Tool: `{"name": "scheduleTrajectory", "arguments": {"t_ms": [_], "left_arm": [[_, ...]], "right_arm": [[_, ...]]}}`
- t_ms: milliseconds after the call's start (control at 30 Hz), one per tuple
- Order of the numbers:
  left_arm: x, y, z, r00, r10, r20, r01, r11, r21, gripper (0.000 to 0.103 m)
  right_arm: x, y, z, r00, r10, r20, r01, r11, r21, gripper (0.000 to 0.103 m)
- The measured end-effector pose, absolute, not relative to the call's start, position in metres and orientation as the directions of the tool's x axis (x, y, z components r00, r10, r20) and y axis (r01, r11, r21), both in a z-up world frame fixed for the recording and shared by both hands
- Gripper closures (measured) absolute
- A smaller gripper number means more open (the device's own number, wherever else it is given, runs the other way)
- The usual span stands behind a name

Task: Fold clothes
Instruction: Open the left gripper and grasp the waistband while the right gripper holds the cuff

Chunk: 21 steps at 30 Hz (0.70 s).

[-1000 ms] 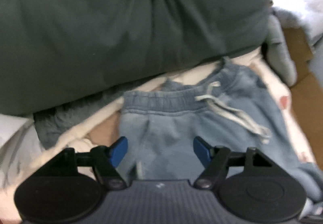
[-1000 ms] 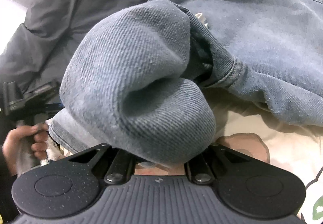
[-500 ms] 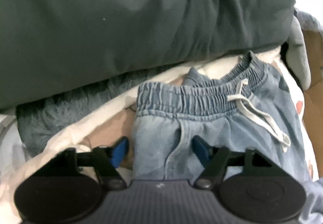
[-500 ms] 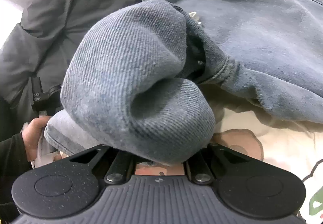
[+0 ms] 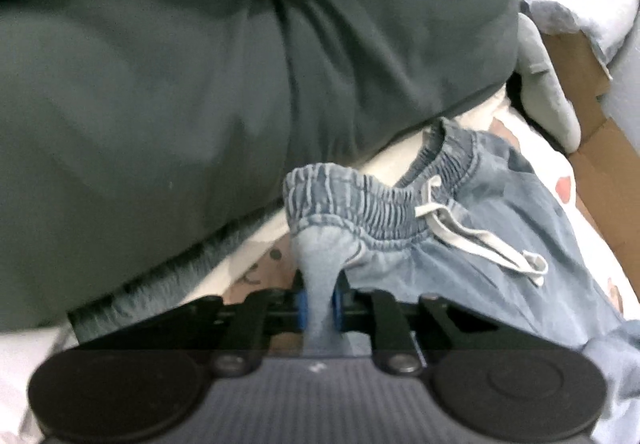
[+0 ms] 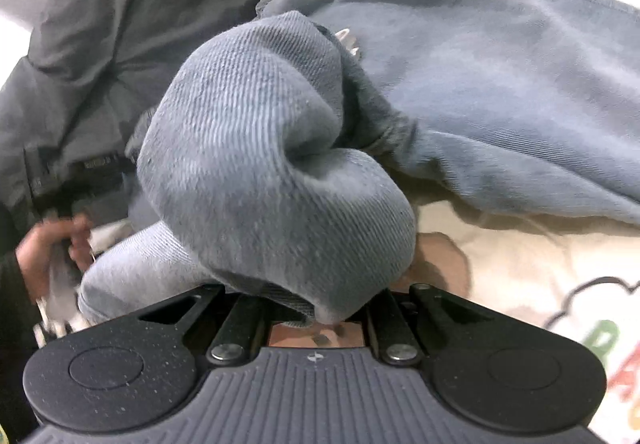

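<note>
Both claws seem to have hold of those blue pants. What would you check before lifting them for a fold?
1. Left claw pinching the blue pants just below the waistband: ok, its jaws have just closed on a bunch of fabric.
2. Right claw holding fabric: ok, a bunched fold fills it.
3. Drawstring out of the way: ok, lying loose.
4. Dark green bedding off the pants: cannot tell.
5. Pants flat: not ok.

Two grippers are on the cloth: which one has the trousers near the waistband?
The left gripper: it has just closed on a pinch of the blue trousers right below the gathered waistband and white drawstring. The right gripper holds a plain bunched fold.
</note>
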<state>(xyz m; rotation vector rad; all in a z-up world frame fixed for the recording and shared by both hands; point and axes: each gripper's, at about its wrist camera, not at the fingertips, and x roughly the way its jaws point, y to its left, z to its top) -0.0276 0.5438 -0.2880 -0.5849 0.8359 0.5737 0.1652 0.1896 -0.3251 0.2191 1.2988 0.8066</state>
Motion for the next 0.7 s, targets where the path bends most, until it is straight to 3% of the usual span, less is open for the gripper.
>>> {"name": "scheduleTrajectory", "arguments": {"t_ms": [100,233,700], "left_arm": [[-0.022,0.545,-0.285,0.542,0.244,-0.804,-0.669,0.704,-0.237,0.091],[-0.015,0.545,-0.284,0.537,0.25,-0.806,-0.666,0.712,-0.223,0.091],[-0.001,0.546,-0.293,0.529,0.246,-0.812,-0.661,0.719,-0.213,0.09]], "right_arm": [[0.169,0.18,-0.317,0.042,0.608,-0.793,-0.431,0.727,0.534,0.098],[0.179,0.088,-0.293,0.042,0.572,-0.819,-0.463,0.738,0.491,0.098],[0.162,0.038,-0.224,0.016,0.492,-0.87,-0.563,0.723,0.399,0.098]]}}
